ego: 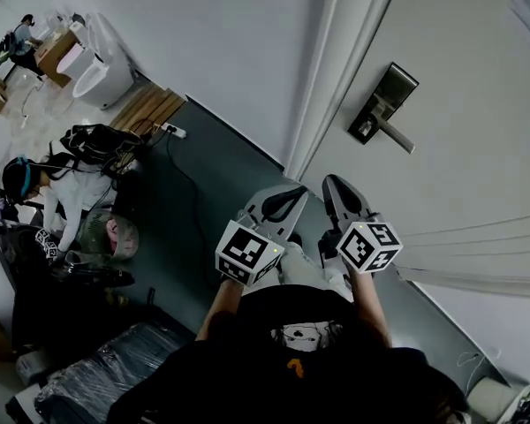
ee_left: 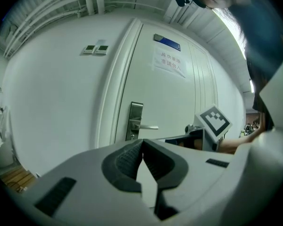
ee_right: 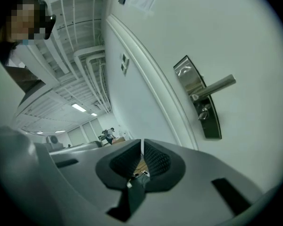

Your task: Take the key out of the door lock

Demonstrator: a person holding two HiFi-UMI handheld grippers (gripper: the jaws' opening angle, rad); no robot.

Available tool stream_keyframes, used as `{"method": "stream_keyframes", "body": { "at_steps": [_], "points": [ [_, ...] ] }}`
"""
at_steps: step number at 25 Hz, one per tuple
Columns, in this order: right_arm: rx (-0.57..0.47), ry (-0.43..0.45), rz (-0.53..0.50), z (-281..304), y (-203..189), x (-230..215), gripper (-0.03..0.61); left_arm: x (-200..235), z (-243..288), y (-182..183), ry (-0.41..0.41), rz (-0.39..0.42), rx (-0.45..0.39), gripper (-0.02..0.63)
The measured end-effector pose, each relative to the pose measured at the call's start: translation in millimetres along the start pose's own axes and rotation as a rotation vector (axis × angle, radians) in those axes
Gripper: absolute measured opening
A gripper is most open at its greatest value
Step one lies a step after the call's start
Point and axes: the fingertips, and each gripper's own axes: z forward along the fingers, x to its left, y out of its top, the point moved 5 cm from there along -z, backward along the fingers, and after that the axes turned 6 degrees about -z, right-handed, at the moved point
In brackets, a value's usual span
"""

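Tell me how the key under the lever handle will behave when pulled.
The key looks small and shiny: probably stiff, light, slippery to pinch. Seated in the lock plate, it likely resists unless pulled straight. The lever handle just above may crowd a grip.

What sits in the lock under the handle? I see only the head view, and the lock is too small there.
Observer: In the right gripper view, what looks like a small shiny key sticks out of the lock just below the handle. I cannot be fully sure that it is one.
Operator: How is the left claw?
Observer: In the left gripper view, the left claw is shut, with nothing in it.
Operator: And the right one?
Observer: The right claw is shut too, and empty.
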Motion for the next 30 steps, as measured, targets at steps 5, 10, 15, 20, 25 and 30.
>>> {"method": "stream_keyframes", "body": {
  "at_steps": [5,10,15,20,25,30],
  "points": [
    [-0.003,-0.040,0.043,16.6,8.5,-32.5,0.008,15.9,33.2,6.0,-0.005,-0.002,0.025,0.008],
    [0.000,-0.055,0.084,30.5,30.7,-75.4,0.008,25.9,83.8,20.3,-0.007,-0.008,0.057,0.008],
    [0.002,-0.073,0.122,30.6,35.6,-103.0,0.007,32.1,122.8,30.9,-0.015,0.015,0.085,0.008],
    [0.014,-0.062,0.156,37.6,38.7,-123.1,0.008,40.0,151.6,40.1,-0.007,0.034,0.103,0.008],
    [0.002,-0.062,0.183,39.5,39.3,-140.8,0.008,42.3,168.1,35.6,0.009,0.045,0.128,0.008],
    [-0.022,-0.082,0.242,38.4,31.6,-147.4,0.008,45.9,177.5,29.9,-0.015,0.042,0.147,0.008]
  ]
}}
